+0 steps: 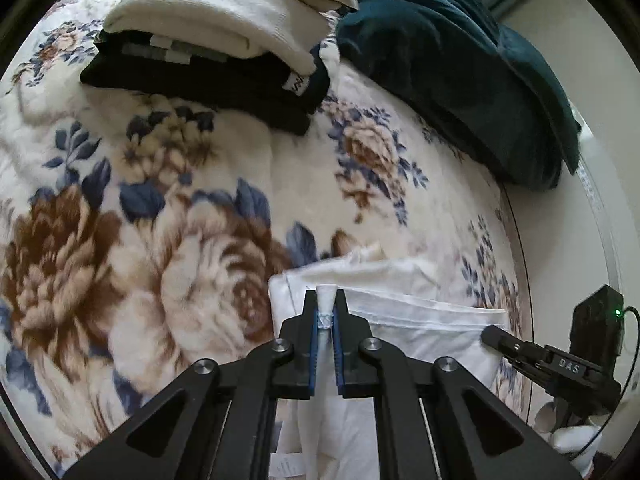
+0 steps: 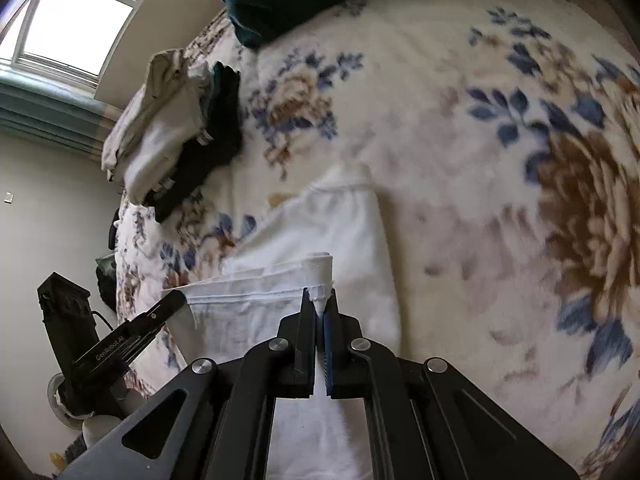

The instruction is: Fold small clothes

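Flowered bed blanket (image 1: 180, 208), white garment (image 1: 420, 320) near its edge, left tongs (image 1: 327, 312) and right tongs (image 2: 320, 300) each pinching the garment's hem, folded clothes pile (image 1: 216, 40) beyond the garment.

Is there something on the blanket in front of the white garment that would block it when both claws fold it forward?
Nothing visible blocks it. The blanket ahead of the white garment is bare; the pile of folded clothes lies farther away.
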The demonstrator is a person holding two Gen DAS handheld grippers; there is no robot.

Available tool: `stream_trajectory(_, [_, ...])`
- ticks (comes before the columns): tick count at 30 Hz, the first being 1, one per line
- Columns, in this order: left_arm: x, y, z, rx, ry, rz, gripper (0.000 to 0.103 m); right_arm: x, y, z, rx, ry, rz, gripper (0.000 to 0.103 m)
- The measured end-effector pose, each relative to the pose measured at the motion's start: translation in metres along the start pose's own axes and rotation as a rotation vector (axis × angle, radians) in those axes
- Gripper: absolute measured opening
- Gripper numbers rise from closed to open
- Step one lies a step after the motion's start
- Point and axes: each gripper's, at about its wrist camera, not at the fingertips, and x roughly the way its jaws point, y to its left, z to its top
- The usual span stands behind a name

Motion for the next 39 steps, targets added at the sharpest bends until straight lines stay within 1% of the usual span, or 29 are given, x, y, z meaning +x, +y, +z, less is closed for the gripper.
stream_trajectory(2, [0.014,0.004,0.015,-0.014,0.009,0.0,0.004,0.005,0.006,0.016,-0.009,-0.006,-0.009,0.003])
stream_trajectory(4, [0.033,0.008,0.03,-0.017,0.036,0.008,0.004,0.011,0.009,0.032,-0.009,-0.02,-0.027,0.003])
stream_trajectory(7, [0.063,0.013,0.047,0.007,0.079,0.04,0.004,0.029,0.009,0.056,-0.004,-0.015,-0.05,0.003])
stream_trajectory(12, [0.101,0.022,0.059,0.032,0.152,0.078,0.005,0.066,0.007,0.081,-0.033,0.011,-0.122,0.003])
stream_trajectory(14, [0.109,0.026,0.06,0.032,0.188,0.086,0.01,0.078,0.004,0.088,-0.042,0.024,-0.149,0.003])
stream_trajectory(15, [0.108,0.028,0.06,0.027,0.195,0.085,0.01,0.086,0.002,0.092,-0.042,0.044,-0.154,0.003])
stream_trajectory(17, [0.092,0.031,0.058,0.013,0.179,0.092,0.027,0.093,0.0,0.094,-0.047,0.076,-0.169,0.003])
stream_trajectory(18, [0.082,0.033,0.055,0.008,0.166,0.094,0.03,0.093,-0.001,0.094,-0.048,0.089,-0.17,0.005])
stream_trajectory(19, [0.064,0.035,0.047,-0.004,0.143,0.097,0.031,0.089,-0.002,0.093,-0.04,0.103,-0.164,0.006])
stream_trajectory(20, [0.054,0.035,0.04,-0.019,0.133,0.091,0.032,0.086,-0.003,0.092,-0.038,0.108,-0.171,0.016])
stream_trajectory(21, [0.041,0.036,0.03,-0.039,0.129,0.063,0.032,0.08,-0.004,0.088,-0.036,0.111,-0.186,0.036])
stream_trajectory(22, [0.029,0.035,0.016,-0.061,0.131,0.039,0.032,0.072,-0.006,0.082,-0.034,0.107,-0.185,0.042])
stream_trajectory(24, [0.018,0.031,-0.005,-0.081,0.146,0.013,0.038,0.058,-0.011,0.066,-0.019,0.116,-0.157,0.044])
stream_trajectory(25, [0.018,0.029,-0.018,-0.086,0.166,0.0,0.049,0.053,-0.017,0.054,0.0,0.136,-0.144,0.044])
stream_trajectory(26, [0.022,0.026,-0.03,-0.076,0.191,0.014,0.054,0.05,-0.022,0.043,0.016,0.155,-0.131,0.044])
stream_trajectory(27, [0.029,0.024,-0.04,-0.054,0.219,0.052,0.054,0.048,-0.027,0.032,0.032,0.182,-0.108,0.046])
stream_trajectory(28, [0.044,0.025,-0.053,-0.018,0.269,0.118,0.054,0.05,-0.033,0.017,0.048,0.218,-0.083,0.048])
stream_trajectory(29, [0.055,0.031,-0.064,-0.005,0.303,0.149,0.056,0.053,-0.037,0.006,0.043,0.246,-0.074,0.053])
stream_trajectory(30, [0.06,0.039,-0.072,-0.024,0.302,0.14,0.056,0.057,-0.041,-0.004,0.027,0.27,-0.103,0.054])
stream_trajectory(32, [0.051,0.043,-0.07,-0.062,0.283,0.111,0.056,0.067,-0.05,-0.016,-0.008,0.307,-0.21,0.054])
stream_trajectory(33, [0.043,0.042,-0.068,-0.073,0.279,0.119,0.056,0.07,-0.055,-0.021,-0.012,0.323,-0.248,0.054])
stream_trajectory(34, [0.025,0.039,-0.066,-0.094,0.248,0.133,0.056,0.068,-0.059,-0.022,-0.001,0.321,-0.24,0.054])
stream_trajectory(36, [-0.006,0.033,-0.071,-0.141,0.185,0.082,0.062,0.06,-0.057,-0.02,-0.015,0.306,-0.243,0.054])
stream_trajectory(37, [-0.022,0.031,-0.079,-0.184,0.165,0.053,0.066,0.053,-0.054,-0.018,-0.036,0.288,-0.243,0.054])
stream_trajectory(38, [-0.037,0.029,-0.092,-0.239,0.153,0.028,0.067,0.044,-0.052,-0.016,-0.048,0.271,-0.231,0.056])
stream_trajectory(39, [-0.048,0.029,-0.111,-0.31,0.152,-0.006,0.067,0.039,-0.05,-0.014,-0.045,0.266,-0.218,0.061])
